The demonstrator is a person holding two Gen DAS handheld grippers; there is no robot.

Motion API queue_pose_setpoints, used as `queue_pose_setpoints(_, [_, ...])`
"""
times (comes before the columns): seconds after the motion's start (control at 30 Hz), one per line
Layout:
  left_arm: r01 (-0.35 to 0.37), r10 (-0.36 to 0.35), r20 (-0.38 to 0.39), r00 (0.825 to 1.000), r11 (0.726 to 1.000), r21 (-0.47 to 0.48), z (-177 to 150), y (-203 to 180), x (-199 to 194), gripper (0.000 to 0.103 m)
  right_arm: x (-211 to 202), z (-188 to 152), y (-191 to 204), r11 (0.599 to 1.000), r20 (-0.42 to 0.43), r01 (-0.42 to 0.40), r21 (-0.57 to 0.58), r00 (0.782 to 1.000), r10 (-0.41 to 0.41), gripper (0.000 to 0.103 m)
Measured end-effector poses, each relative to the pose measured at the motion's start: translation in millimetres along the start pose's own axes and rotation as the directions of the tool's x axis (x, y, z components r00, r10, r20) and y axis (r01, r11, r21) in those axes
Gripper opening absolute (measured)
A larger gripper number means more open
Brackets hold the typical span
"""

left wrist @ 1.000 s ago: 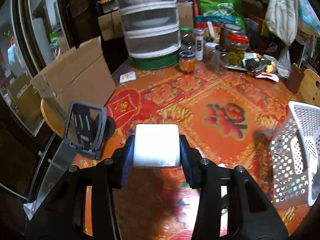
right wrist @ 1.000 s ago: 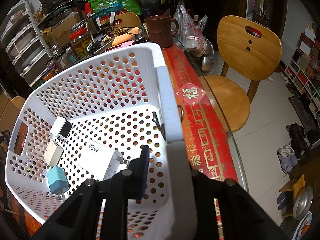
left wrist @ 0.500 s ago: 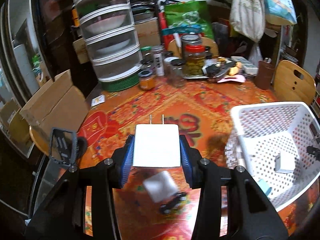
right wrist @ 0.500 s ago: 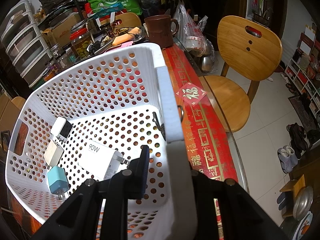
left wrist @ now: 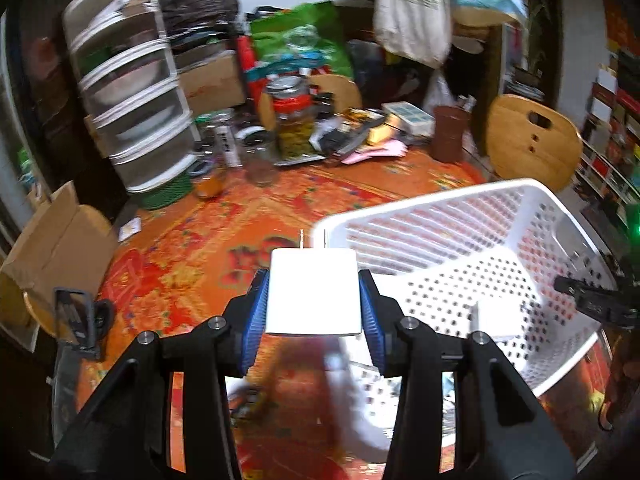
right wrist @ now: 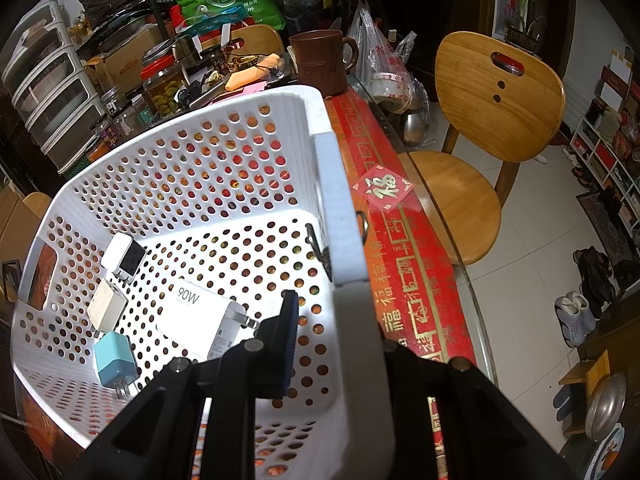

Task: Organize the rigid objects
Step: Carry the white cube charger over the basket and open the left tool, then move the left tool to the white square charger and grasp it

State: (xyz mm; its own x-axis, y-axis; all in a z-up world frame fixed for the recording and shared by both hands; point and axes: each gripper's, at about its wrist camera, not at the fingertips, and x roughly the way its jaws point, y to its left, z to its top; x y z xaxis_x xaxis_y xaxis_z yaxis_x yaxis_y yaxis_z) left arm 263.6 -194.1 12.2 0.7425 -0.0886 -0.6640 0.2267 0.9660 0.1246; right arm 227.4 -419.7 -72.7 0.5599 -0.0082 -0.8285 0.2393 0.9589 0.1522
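My left gripper [left wrist: 314, 312] is shut on a white plug charger [left wrist: 313, 290], prongs pointing forward, held above the near left rim of the white perforated basket [left wrist: 500, 216]. My right gripper [right wrist: 340, 344] is shut on the basket's right wall [right wrist: 340, 208], one finger inside and one outside. Inside the basket lie a white 90W charger [right wrist: 200, 320], a light blue charger [right wrist: 116, 360], a cream charger [right wrist: 106, 305] and a white and black charger [right wrist: 124, 256]. The right gripper's tip shows in the left wrist view [left wrist: 596, 304].
The table has a red patterned cloth [left wrist: 192, 248]. At its back stand stacked food covers [left wrist: 132, 112], jars [left wrist: 294, 120], a brown mug [right wrist: 324, 62] and clutter. A black phone stand [left wrist: 76, 320] and a cardboard box [left wrist: 52, 248] are left. A wooden chair [right wrist: 480, 120] stands right.
My left gripper has swung right with the white charger, from over the open cloth to over the basket's near left rim. The right gripper and basket have stayed still.
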Motion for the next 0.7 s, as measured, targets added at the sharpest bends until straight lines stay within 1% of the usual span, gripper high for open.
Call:
queue_pose_setpoints(0.17, [0.056,-0.054,-0.057,0.997,0.998,0.037,-5,-37,21,0.040,0,0,0,1.000,0.000,0.000,-0.001,1.000,0.000,0.021])
queue_pose_setpoints(0.37, [0.055,-0.047,-0.111,0.993,0.996,0.074,-11,-65,51,0.040,0,0,0,1.000,0.000,0.000,0.001,1.000,0.000,0.021])
queue_pose_setpoints(0.57, [0.082,-0.071,-0.135,0.988,0.993,0.082,-17,-82,64,0.040,0,0,0,1.000,0.001,-0.001,0.001,1.000,0.001,0.021])
queue_pose_setpoints(0.7, [0.106,-0.094,-0.149,0.984,0.992,0.072,-20,-84,69,0.041,0,0,0,1.000,0.001,0.000,0.001,1.000,0.000,0.021])
